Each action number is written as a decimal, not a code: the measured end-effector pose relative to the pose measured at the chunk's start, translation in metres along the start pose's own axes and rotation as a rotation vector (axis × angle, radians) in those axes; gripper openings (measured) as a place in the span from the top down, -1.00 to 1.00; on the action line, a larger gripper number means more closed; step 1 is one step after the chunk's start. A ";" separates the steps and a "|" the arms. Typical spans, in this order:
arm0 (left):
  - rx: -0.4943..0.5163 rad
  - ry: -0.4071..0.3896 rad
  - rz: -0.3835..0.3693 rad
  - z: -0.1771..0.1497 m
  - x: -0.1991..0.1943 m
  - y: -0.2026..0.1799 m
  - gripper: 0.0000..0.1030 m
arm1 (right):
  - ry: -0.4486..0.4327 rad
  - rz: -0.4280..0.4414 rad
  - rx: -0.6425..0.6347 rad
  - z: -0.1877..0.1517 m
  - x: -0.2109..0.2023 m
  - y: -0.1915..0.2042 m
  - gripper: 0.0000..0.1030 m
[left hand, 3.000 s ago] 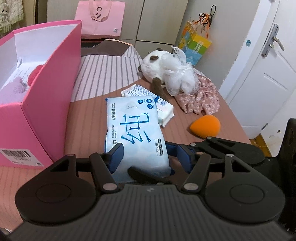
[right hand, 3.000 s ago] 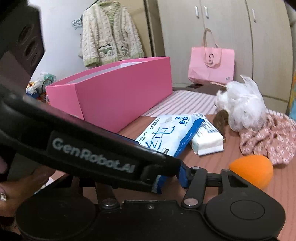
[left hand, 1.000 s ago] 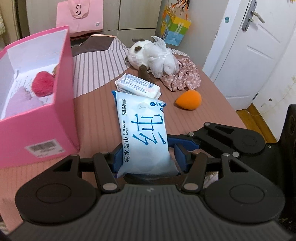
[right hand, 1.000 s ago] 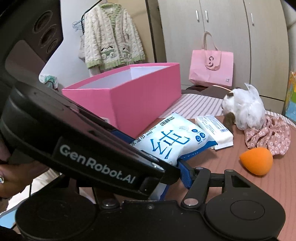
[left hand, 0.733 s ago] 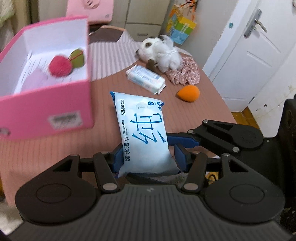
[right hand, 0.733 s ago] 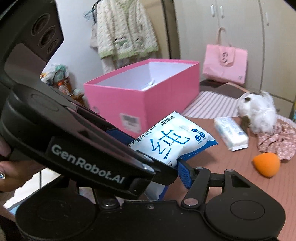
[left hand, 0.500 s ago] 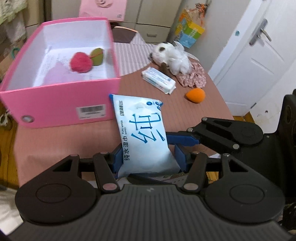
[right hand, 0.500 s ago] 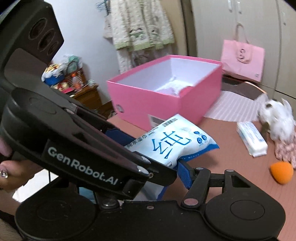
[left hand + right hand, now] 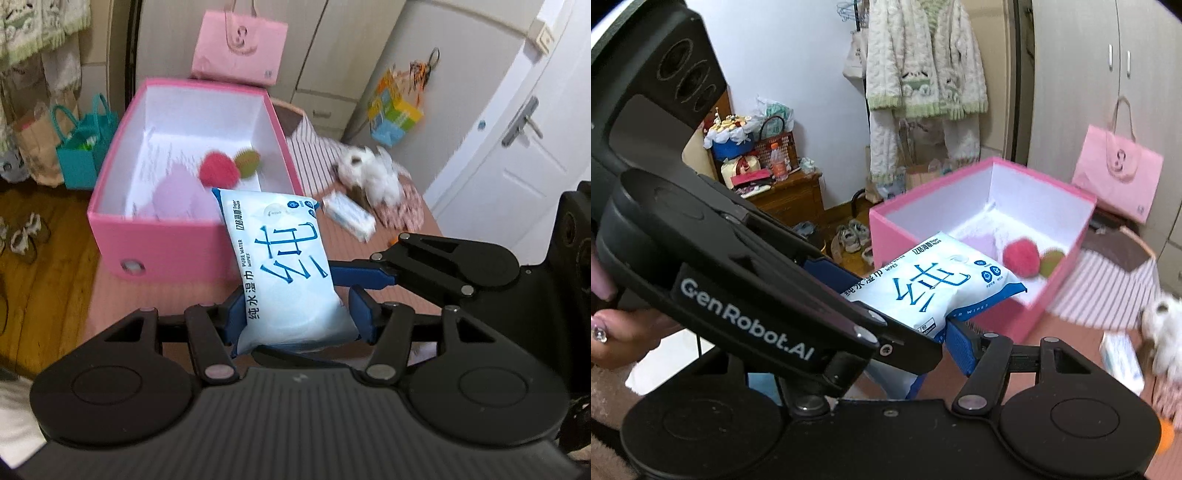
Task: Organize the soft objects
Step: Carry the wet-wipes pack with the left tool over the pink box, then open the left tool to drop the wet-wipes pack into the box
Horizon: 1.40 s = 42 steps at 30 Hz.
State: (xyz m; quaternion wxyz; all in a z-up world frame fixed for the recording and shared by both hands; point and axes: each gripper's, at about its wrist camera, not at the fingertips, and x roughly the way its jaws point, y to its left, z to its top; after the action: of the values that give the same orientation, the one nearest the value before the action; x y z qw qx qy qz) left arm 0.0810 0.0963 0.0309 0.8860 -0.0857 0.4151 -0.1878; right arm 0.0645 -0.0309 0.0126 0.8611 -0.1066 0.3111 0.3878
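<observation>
On the left stood the pink box (image 9: 162, 240), open at the top, near the edge of the brown table (image 9: 177, 299). Inside it lay a pale purple soft thing (image 9: 177, 195), a red fluffy ball (image 9: 218, 172) and a green ball (image 9: 246, 162) just beside it.

In the middle, the left gripper (image 9: 295, 314) was clenched on the lower end of the pack of wet wipes (image 9: 280, 266), its blue pads pressed to both sides. The pack was held in the air, its top end reaching over the box's near right corner.

To the right, the right gripper (image 9: 364, 277) reached in beside the pack; whether its fingers were closed could not be told.

Farther right on the table lay a small tissue pack (image 9: 349, 218), a white plush toy (image 9: 369, 177) and a flowered cloth (image 9: 404, 210), all blurred.
</observation>
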 end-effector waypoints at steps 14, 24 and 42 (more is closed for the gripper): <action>0.036 -0.087 0.006 0.084 0.051 0.063 -0.08 | -0.050 0.008 -0.023 0.062 0.076 -0.068 -0.34; -0.065 -0.052 0.015 0.123 0.102 0.113 -0.08 | 0.050 0.018 -0.036 0.095 0.142 -0.106 -0.34; -0.038 -0.209 0.211 0.125 0.114 0.109 -0.33 | 0.128 -0.041 -0.101 0.102 0.162 -0.130 -0.51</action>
State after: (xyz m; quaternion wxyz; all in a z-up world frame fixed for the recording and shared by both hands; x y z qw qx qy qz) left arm 0.2725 0.1491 -0.0024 0.9374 -0.0776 0.3309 -0.0757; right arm 0.2883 0.0218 -0.0148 0.8407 -0.1805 0.3432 0.3779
